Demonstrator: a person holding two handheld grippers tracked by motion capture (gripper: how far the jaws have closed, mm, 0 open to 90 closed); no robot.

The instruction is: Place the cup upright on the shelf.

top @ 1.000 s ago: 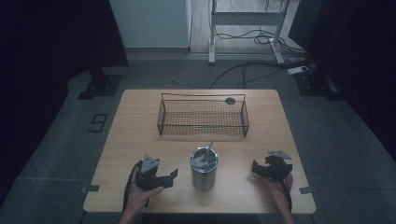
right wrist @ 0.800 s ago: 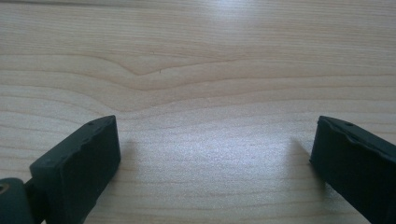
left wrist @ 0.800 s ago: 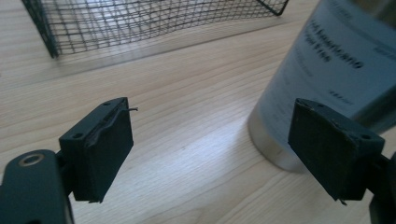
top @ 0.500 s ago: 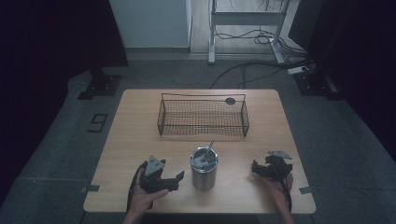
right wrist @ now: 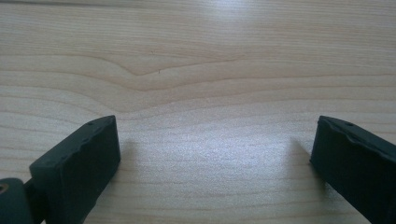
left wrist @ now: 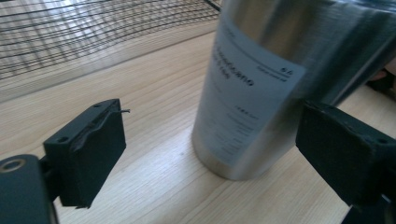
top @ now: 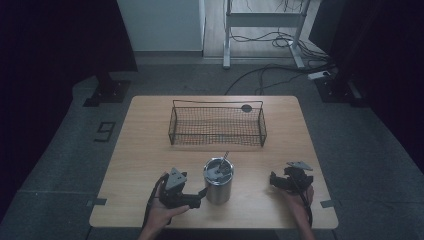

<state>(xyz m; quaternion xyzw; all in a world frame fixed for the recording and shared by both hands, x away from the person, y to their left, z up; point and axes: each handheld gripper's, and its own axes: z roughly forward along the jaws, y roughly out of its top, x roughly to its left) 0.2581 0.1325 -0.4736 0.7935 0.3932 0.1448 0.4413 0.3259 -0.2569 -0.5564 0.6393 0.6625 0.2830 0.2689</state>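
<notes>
**Left gripper at the steel tumbler, both grippers spread**

A steel tumbler [top: 218, 180] stands upright near the surface's [top: 150, 150] near edge, a wire basket [top: 217, 124] beyond it. The left gripper [top: 200, 194] sits just left of the tumbler, jaws wide apart. The right gripper [top: 274, 180] rests well to the right, jaws also parted over bare wood.

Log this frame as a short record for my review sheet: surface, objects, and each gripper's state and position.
surface: light wooden table
objects: black wire basket at the far middle; steel tumbler with a white label and a straw, near the front edge
left gripper: open, jaws either side of the tumbler's base, not touching
right gripper: open, above bare wood, right of the tumbler
</notes>
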